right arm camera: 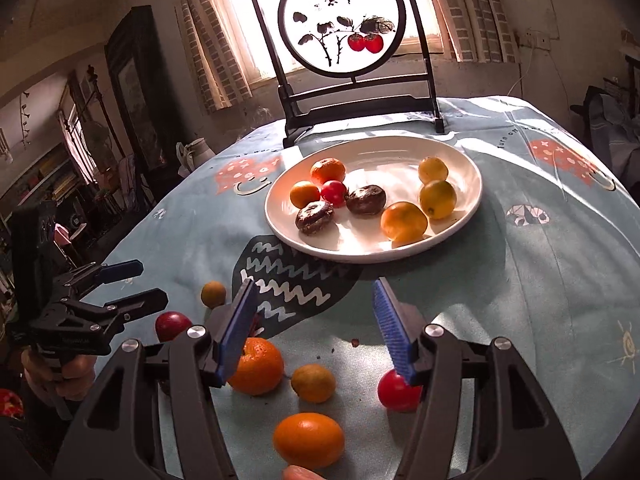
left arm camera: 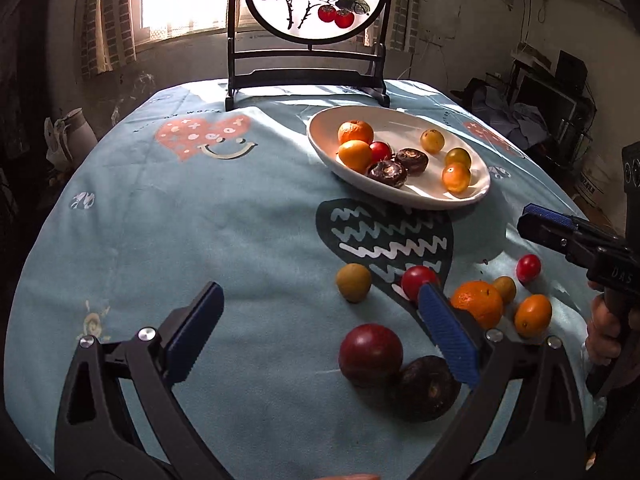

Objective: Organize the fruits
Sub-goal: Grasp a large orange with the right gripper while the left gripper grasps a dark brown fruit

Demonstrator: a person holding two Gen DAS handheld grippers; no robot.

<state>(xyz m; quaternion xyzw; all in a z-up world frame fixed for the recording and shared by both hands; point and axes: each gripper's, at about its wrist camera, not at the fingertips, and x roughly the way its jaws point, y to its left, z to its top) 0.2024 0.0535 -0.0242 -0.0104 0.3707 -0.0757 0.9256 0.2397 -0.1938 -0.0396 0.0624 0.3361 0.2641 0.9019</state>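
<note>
A white oval plate (left arm camera: 424, 196) (right arm camera: 460, 160) holds several fruits: oranges, yellow ones, a red one and two dark brown ones. Loose fruits lie on the cloth. In the left wrist view a dark red plum (left arm camera: 370, 354) and a dark brown fruit (left arm camera: 428, 388) lie between my open left gripper's (left arm camera: 320, 332) fingers, near the right one; none is held. In the right wrist view my right gripper (right arm camera: 316, 320) is open and empty above a mandarin (right arm camera: 256, 366), a small yellow fruit (right arm camera: 313, 382), an orange kumquat (right arm camera: 309, 440) and a red cherry tomato (right arm camera: 396, 391).
A light blue patterned tablecloth (left arm camera: 200, 220) covers the round table. A black-framed round painted screen (left arm camera: 312, 20) (right arm camera: 344, 40) stands at the far edge behind the plate. A tan fruit (left arm camera: 353, 282) and a red tomato (left arm camera: 418, 282) lie mid-table. The right gripper shows at the edge (left arm camera: 560, 236).
</note>
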